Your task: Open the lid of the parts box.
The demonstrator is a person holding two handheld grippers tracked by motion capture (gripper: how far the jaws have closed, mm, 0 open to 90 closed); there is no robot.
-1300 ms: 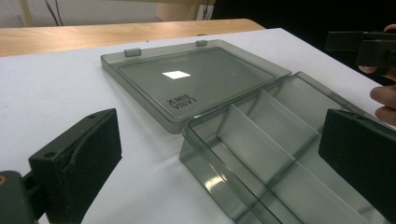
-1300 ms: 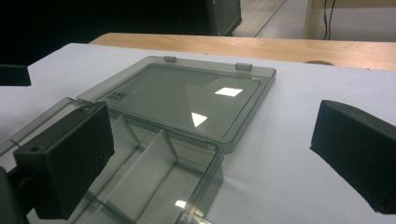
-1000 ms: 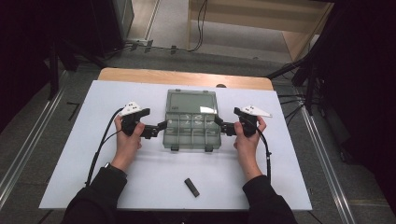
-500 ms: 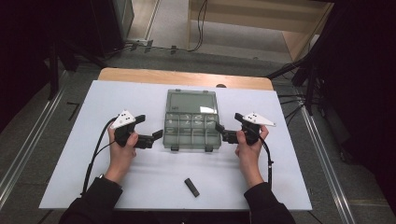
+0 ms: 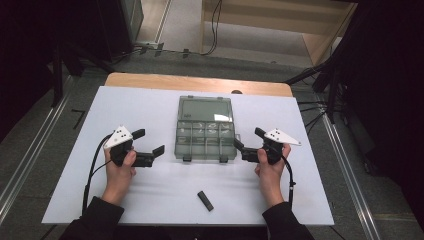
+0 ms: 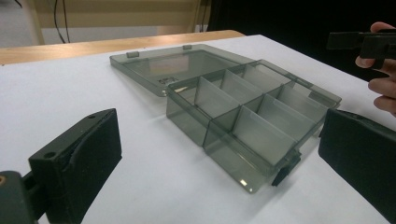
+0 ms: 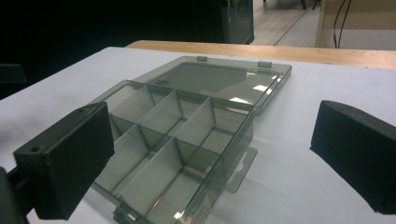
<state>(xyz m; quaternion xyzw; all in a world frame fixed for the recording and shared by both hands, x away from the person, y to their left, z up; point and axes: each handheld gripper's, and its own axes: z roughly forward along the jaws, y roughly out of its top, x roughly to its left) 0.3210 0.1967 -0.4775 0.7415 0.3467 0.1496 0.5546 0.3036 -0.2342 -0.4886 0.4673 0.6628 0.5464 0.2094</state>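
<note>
Open organizer box (image 5: 205,129) sits between two idle hand-held grippers on the desk (image 5: 75,150).
Left hand-held gripper (image 5: 149,147) and right hand-held gripper (image 5: 247,144) both gape empty beside it; the next move likely means reaching back for the box.

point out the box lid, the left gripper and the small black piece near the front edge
box lid (image 5: 206,109), high view, middle of the flat panel
left gripper (image 5: 149,142), high view, between its open jaws
black piece (image 5: 205,200), high view, its middle

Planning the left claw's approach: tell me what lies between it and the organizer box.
Nothing: the high view shows bare white table between left claw and organizer box.
</note>
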